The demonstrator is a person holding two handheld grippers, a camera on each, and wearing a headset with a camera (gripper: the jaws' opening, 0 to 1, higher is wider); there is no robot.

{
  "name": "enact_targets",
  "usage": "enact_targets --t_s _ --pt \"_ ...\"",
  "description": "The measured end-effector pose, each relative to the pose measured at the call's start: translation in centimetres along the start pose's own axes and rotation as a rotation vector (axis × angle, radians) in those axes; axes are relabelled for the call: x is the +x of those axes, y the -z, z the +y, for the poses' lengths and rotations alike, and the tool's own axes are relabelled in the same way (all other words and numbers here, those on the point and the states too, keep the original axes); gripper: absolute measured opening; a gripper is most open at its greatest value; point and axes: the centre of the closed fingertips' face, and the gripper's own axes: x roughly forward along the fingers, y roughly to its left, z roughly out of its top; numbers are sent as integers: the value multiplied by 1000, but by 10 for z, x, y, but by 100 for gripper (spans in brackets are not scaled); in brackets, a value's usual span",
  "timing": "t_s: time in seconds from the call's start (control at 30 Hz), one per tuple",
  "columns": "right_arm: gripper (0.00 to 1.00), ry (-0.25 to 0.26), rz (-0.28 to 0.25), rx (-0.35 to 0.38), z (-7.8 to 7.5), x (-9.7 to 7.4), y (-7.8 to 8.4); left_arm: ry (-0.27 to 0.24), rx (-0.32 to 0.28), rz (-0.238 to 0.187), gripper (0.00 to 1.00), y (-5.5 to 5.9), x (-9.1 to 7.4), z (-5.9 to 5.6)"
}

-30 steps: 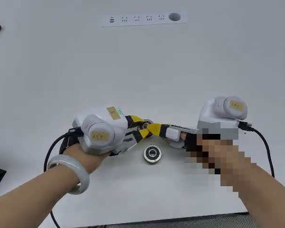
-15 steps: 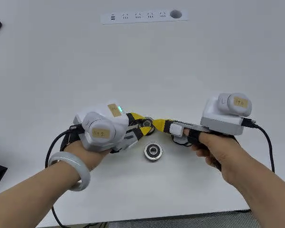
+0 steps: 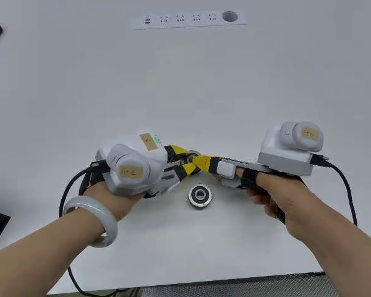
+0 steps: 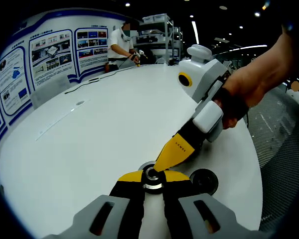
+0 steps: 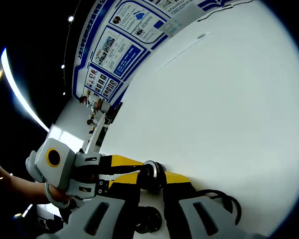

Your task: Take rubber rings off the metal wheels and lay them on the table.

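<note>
Left gripper view: left claw [image 4: 150, 180] clamped on the metal wheel [image 4: 150, 174] at its tips; right claw [image 4: 164, 160], opposite, pinches the same wheel's far rim.

left gripper [image 3: 187, 162]: a white rounded plastic housing is joined to yellow-and-black jaws.
right gripper [image 3: 198, 163]: a white boxy housing and grey bar are tipped in yellow.
stickers: tan rectangular paper stickers [image 3: 131, 172] are stuck on both housings.
cables: black round cables [image 3: 343, 185] are plugged in behind.
wrist: a pale glossy round bangle [image 3: 93, 218] is worn.
</note>
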Motion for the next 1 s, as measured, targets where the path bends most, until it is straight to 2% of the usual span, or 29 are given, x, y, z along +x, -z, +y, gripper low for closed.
enact_targets --t_s 0.23,0.5,0.83,0.93,1.0 --pt "17 -19 1 37 -3 -6 -1 -1 -4 -4 13 0 0 0" --pt "13 -7 -3 27 -7 -6 -1 -1 -5 -4 13 -1 -1 0" --pt "13 -21 0 43 -4 -7 0 0 -9 -5 13 -2 -1 -1" --pt "10 -10 -9 36 -5 -11 -1 0 -8 -4 13 -2 -1 -1" --pt "3 -1 -13 31 -7 -12 -2 0 -8 -5 13 -2 -1 -1"
